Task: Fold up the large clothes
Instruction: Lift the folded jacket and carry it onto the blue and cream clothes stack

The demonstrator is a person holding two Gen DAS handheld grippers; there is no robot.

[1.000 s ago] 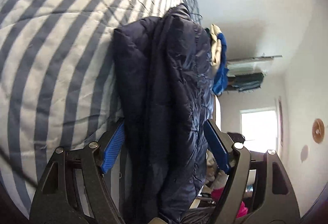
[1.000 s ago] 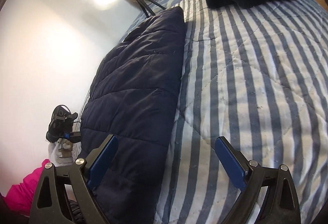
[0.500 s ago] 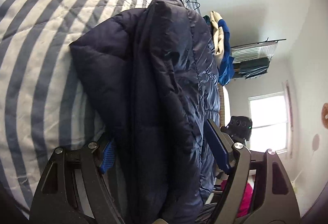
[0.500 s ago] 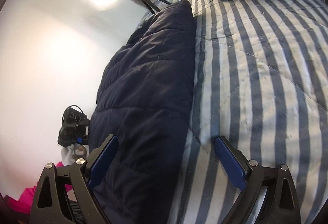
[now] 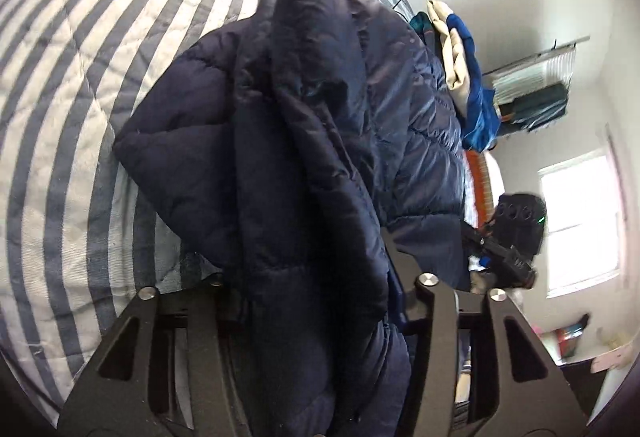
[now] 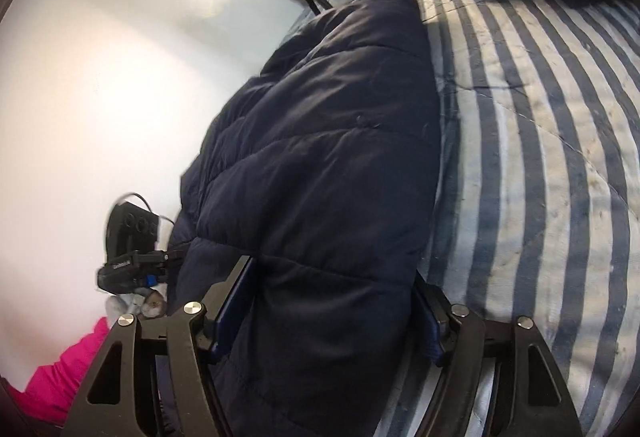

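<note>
Slippage is the main risk. Left wrist view: the left hand-held gripper [image 5: 308, 289] has its jaws closing around a thick bunched fold of the navy puffer jacket [image 5: 304, 125], which lies on the striped bed quilt [image 5: 72, 85]; the pads are hidden under the fabric, so I cannot tell how firm the bite is. The shell looks slick and lofty, so a shallow pinch could catch only the top layer and let the rest slide out. Right wrist view: the right hand-held gripper [image 6: 332, 309] is also closing, with the jacket's [image 6: 328, 157] near edge between its jaws, at the left side of the bed [image 6: 560, 157]. An uneven lift could skew the fold or drag the coat off that left edge.
</note>
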